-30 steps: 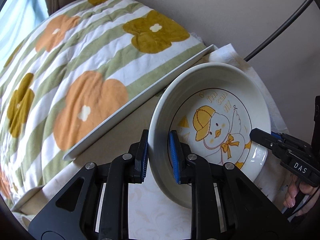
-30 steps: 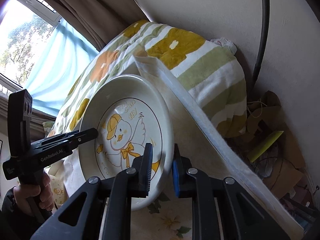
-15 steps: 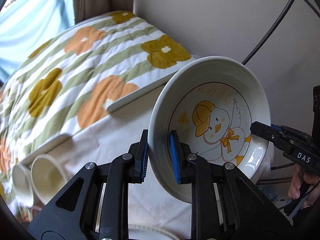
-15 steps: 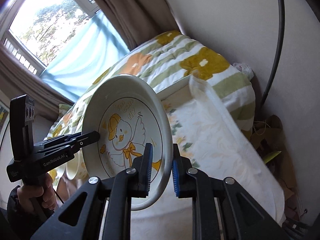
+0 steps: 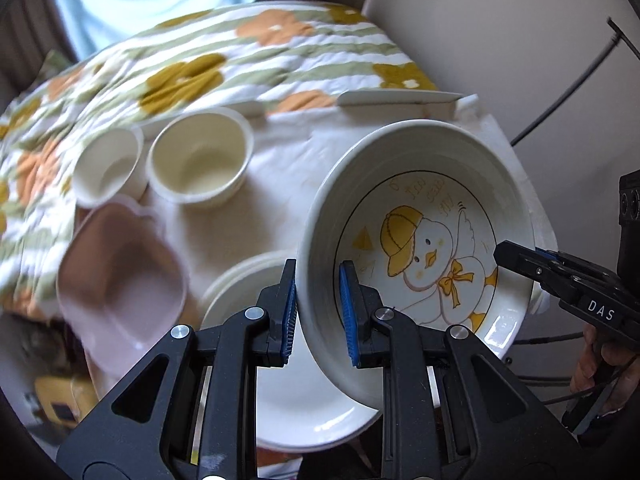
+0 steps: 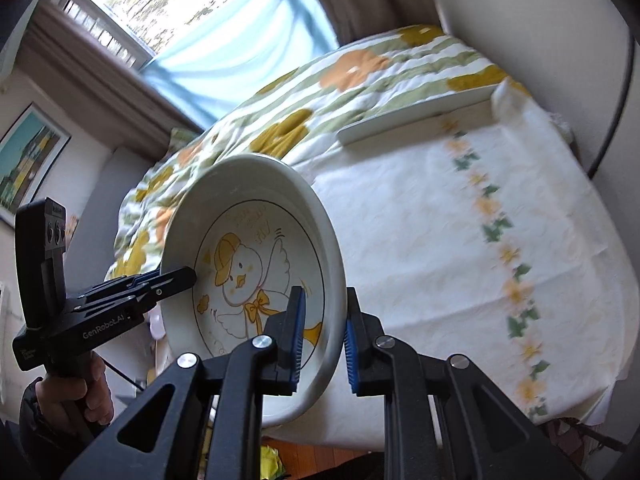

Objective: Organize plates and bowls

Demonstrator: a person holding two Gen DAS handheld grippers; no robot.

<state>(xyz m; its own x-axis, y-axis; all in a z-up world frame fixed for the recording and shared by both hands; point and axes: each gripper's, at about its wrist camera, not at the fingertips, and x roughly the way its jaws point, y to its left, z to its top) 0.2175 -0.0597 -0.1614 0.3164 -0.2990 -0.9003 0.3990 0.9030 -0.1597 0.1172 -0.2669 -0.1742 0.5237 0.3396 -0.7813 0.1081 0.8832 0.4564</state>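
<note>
A deep white plate with a yellow-capped duck picture (image 5: 424,248) (image 6: 252,276) hangs tilted in the air, gripped from both sides. My left gripper (image 5: 318,312) is shut on its near rim; my right gripper (image 6: 323,336) is shut on the opposite rim and shows at the right of the left wrist view (image 5: 560,276). Below the duck plate a plain white plate (image 5: 280,360) lies on the table. Two cream bowls (image 5: 200,160) (image 5: 106,168) and a pink lobed bowl (image 5: 120,272) stand further left.
The table wears a white cloth with a flower border (image 6: 460,248). A long white rectangular dish (image 6: 416,118) lies at its far edge against a striped flowered quilt (image 5: 200,64). The wall with a black cable (image 6: 616,92) is at right; a window (image 6: 192,8) is behind.
Both grippers have carried the duck plate up and sideways along the table, away from the wall corner. The cream bowls, pink bowl and plain white plate have come into view beneath.
</note>
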